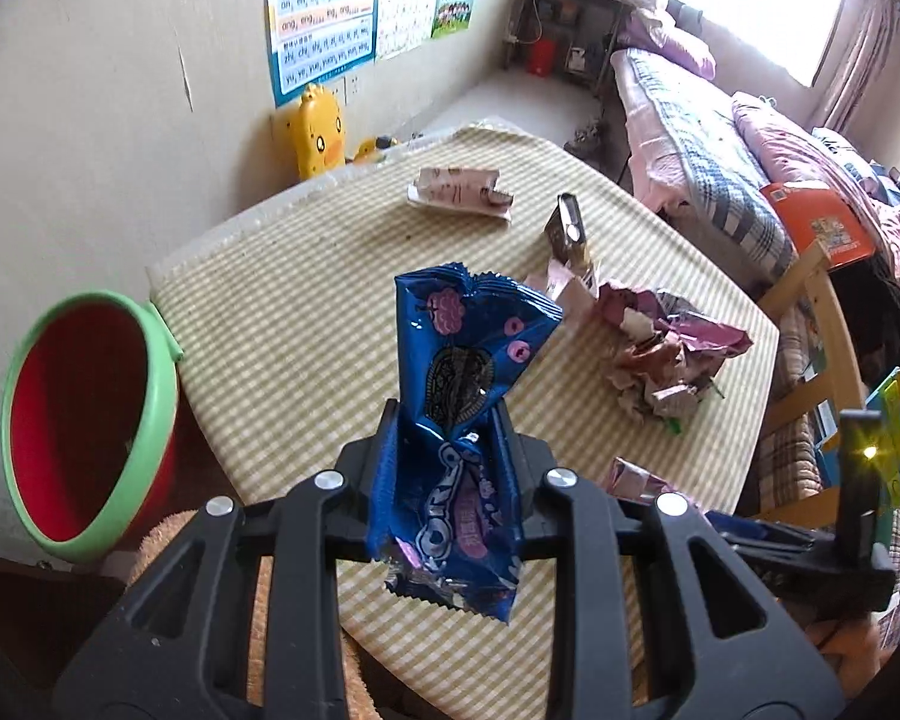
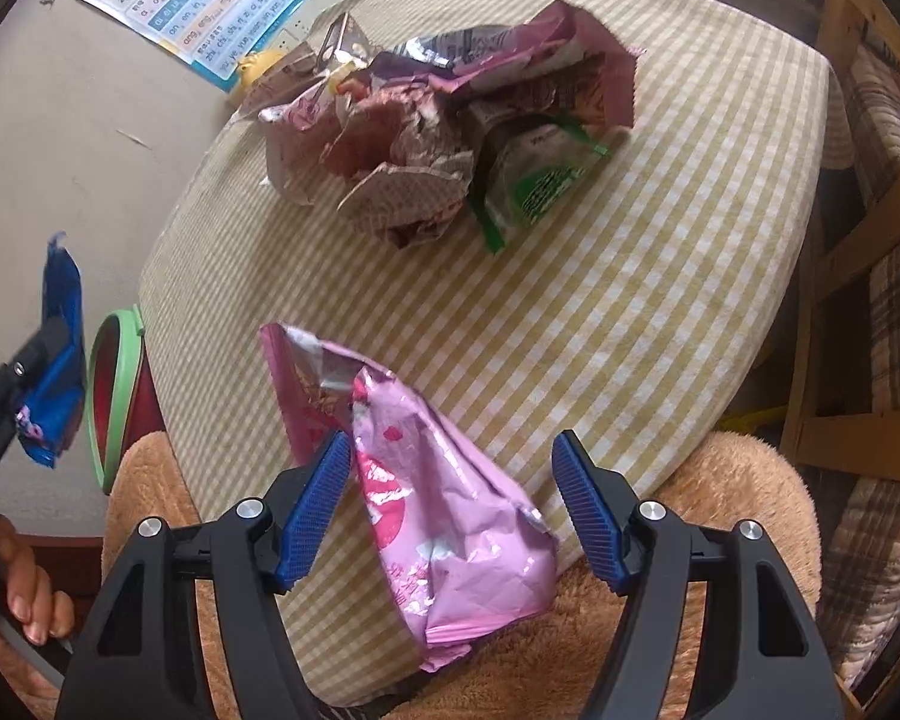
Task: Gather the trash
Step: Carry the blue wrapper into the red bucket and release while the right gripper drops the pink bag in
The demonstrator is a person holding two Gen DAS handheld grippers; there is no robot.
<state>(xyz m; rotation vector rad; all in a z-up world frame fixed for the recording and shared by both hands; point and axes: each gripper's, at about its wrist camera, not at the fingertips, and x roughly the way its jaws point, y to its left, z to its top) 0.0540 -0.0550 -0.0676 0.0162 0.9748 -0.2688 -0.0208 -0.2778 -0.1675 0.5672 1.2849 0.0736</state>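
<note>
My left gripper is shut on a blue cookie wrapper, which is held upright above the near edge of the checked table. The right wrist view shows that wrapper at the far left, beside the red bucket with a green rim. My right gripper is open. A pink wrapper lies loose between its blue pads, hanging over the table's near edge. A pile of crumpled pink and brown wrappers with a green wrapper lies farther back.
The bucket stands left of the table, below its top. A pink carton and a brown carton sit at the far side. A wooden bed frame borders the right. Tan plush fabric lies at the near edge.
</note>
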